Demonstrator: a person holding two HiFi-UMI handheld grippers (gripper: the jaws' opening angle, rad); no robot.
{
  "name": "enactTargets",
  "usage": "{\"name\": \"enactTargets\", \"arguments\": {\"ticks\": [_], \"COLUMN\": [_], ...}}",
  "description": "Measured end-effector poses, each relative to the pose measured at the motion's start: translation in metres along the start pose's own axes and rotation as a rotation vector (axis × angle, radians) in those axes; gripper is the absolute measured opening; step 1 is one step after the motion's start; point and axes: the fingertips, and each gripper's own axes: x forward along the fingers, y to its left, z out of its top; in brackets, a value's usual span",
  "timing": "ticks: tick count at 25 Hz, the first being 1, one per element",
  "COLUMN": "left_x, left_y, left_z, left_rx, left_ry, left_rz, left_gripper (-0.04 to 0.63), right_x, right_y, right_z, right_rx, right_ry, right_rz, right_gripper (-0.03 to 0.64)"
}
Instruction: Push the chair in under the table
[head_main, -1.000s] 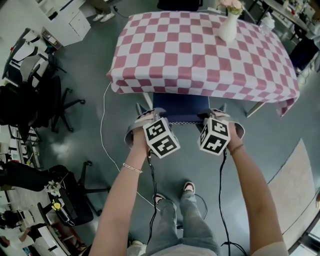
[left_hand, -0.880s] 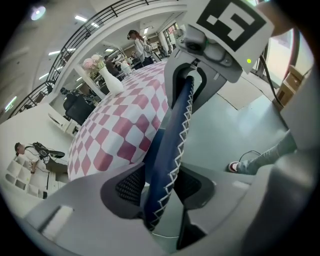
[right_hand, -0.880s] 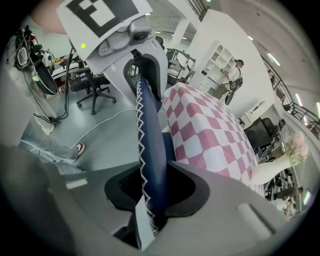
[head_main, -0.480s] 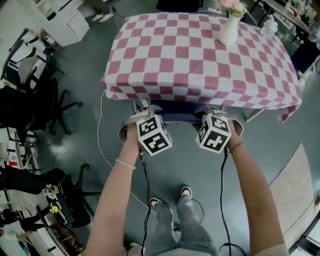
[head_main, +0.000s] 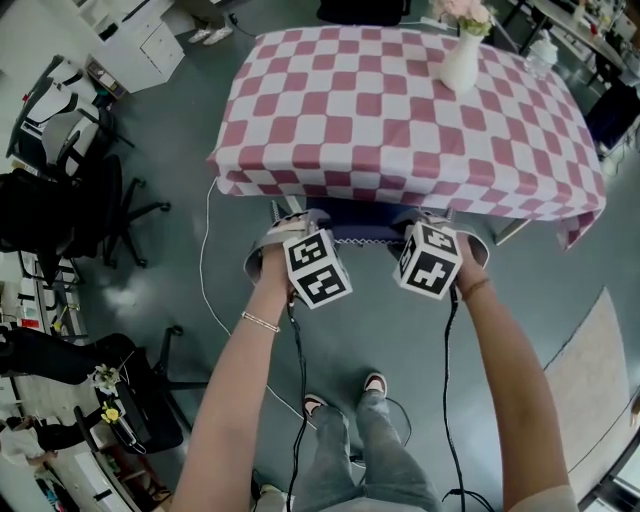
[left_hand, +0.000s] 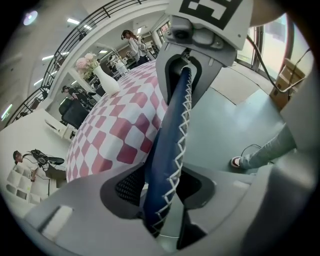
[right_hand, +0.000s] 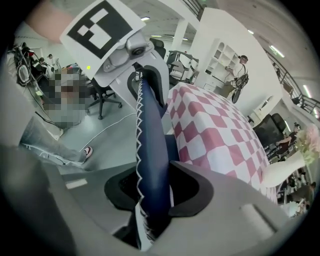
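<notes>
The one container here is a white vase (head_main: 459, 62) standing upright on the table (head_main: 400, 110), toward its far right corner. Pale pink flowers (head_main: 462, 12) stand in it.

The chair (head_main: 362, 225) is at the middle of the table's near edge, facing the table. Only its blue padded back, with white zigzag stitching along the top, shows below the hanging pink-and-white checked cloth (head_main: 300, 140). The seat is hidden under that cloth. The back's long top edge runs left to right, parallel to the table's near edge.

The left gripper (head_main: 296, 228) has the left end of that top edge between its jaws. Its own view shows the pads closed on the blue padding, the jaws only as far apart as the back is thick. The right gripper (head_main: 436, 226) clamps the right end of the edge in the same way. Both point steeply down, just short of the cloth's hem.

A second ago a broad patch of blue lay between the hem and the grippers. Now only a narrow strip shows, so the chair sits further in under the table. Since half a second ago it has hardly shifted, and both grips are unchanged.
</notes>
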Motion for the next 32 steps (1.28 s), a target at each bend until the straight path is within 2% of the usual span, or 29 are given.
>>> {"name": "enactTargets", "arguments": {"ticks": [5, 8, 11, 14, 17, 20, 24, 28, 31, 32], "left_x": [-0.005, -0.018, -0.044, -0.077, -0.113, -0.158, -0.224, -0.282, -0.319, -0.327], "left_y": [-0.008, -0.008, 0.000, 0.005, -0.003, 0.000, 0.007, 0.004, -0.001, -0.007], "left_z": [-0.002, 0.002, 0.010, 0.016, 0.017, 0.020, 0.019, 0.013, 0.009, 0.008], "left_rx": [0.009, -0.058, -0.142, -0.227, -0.330, -0.480, -0.681, -0.776, -0.809, -0.814], "left_ry": [-0.031, -0.071, -0.144, -0.243, -0.335, -0.460, -0.607, -0.700, -0.769, -0.784], "left_rz": [-0.005, 0.006, 0.022, 0.018, -0.019, 0.001, 0.128, 0.315, 0.419, 0.429], "left_gripper": [0.192, 0.237, 0.232, 0.219, 0.216, 0.204, 0.161, 0.154, 0.039, 0.016], "right_x": [-0.003, -0.010, -0.025, -0.054, -0.092, -0.136, -0.198, -0.252, -0.280, -0.287], "right_y": [0.010, 0.012, 0.006, 0.003, 0.004, -0.001, 0.006, 0.038, 0.061, 0.071], "right_z": [0.000, 0.001, 0.008, 0.028, 0.052, 0.068, 0.080, 0.091, 0.088, 0.086], "right_rx": [0.002, 0.038, 0.087, 0.170, 0.333, 0.541, 0.762, 0.909, 0.984, 0.996], "right_ry": [0.024, -0.006, -0.046, -0.152, -0.332, -0.522, -0.703, -0.848, -0.877, -0.866], "right_rz": [0.013, 0.008, 0.000, 0.007, -0.021, -0.152, -0.395, -0.551, -0.680, -0.722], "right_gripper": [0.114, 0.128, 0.138, 0.137, 0.136, 0.135, 0.135, 0.133, 0.110, 0.069]}}
